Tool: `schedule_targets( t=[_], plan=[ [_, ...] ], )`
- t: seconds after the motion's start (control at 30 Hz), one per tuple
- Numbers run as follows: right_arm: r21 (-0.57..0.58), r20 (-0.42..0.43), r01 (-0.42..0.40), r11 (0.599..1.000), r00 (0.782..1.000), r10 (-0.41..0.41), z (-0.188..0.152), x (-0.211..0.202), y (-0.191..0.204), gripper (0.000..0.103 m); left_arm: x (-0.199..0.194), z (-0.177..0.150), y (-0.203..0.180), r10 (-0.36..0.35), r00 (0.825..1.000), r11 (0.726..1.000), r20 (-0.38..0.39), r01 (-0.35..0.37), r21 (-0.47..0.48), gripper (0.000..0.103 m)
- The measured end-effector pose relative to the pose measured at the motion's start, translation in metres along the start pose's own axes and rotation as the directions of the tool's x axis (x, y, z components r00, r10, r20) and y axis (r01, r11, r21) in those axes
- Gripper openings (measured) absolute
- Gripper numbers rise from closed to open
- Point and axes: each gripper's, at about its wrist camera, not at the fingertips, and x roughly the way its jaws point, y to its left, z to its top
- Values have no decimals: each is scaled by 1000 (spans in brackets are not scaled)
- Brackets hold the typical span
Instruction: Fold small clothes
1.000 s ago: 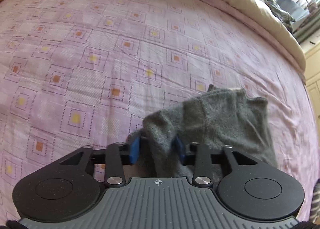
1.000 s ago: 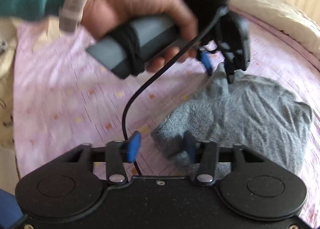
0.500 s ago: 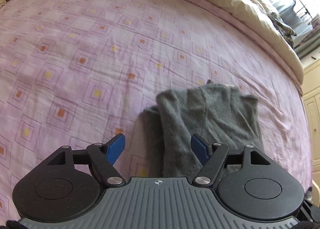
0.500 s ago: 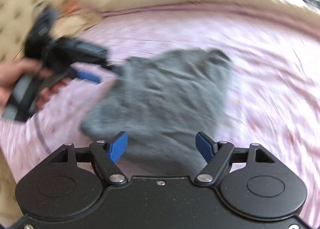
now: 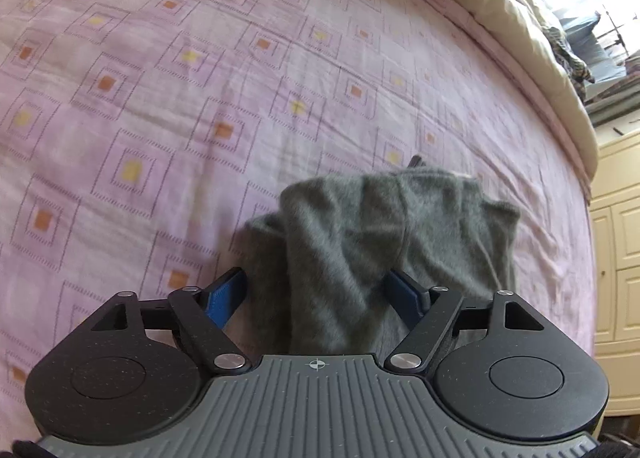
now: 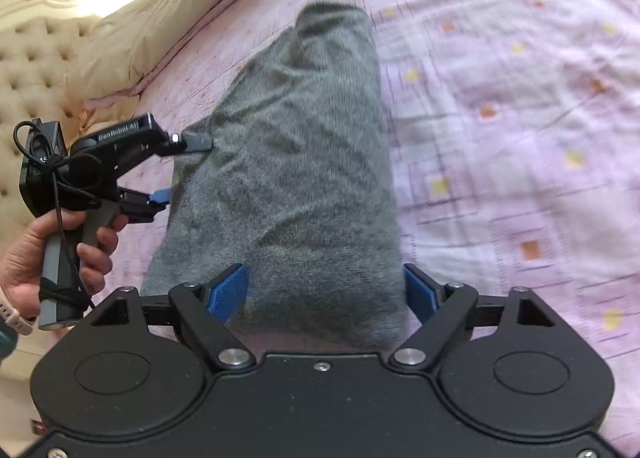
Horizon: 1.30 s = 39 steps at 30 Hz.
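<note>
The right claw (image 6: 326, 296) gapes wide, empty, the folded grey garment (image 6: 296, 162) lying between its fingers and running toward 12 o'clock on the pink bed (image 6: 520, 98). At 9 o'clock, the left claw (image 5: 318, 298) is likewise spread, gripping nothing, straddling the garment's edge.

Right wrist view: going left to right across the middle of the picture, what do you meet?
Person's hand on the handle → left gripper, jaws open at the garment's edge → grey knit garment → pink patterned bedsheet.
</note>
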Motion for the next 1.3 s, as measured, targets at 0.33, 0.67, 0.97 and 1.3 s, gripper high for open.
schedule_targets(
  t=[0.33, 0.67, 0.97, 1.3],
  plan=[
    [151, 67, -111, 982, 993, 102, 9, 12, -6, 94, 11, 13, -6, -108, 993, 994, 35, 108, -3, 77],
    [105, 12, -24, 994, 1000, 23, 15, 9, 5, 60, 14, 14, -11, -79, 996, 996, 32, 77, 50, 38],
    [90, 50, 11, 996, 999, -16, 3, -7, 25, 40, 2, 0, -12, -151, 987, 988, 63, 148, 41, 24],
    [58, -5, -3, 998, 1000, 3, -41, -50, 38, 38, -26, -42, -18, -195, 981, 978, 0, 194, 73, 22]
  ],
)
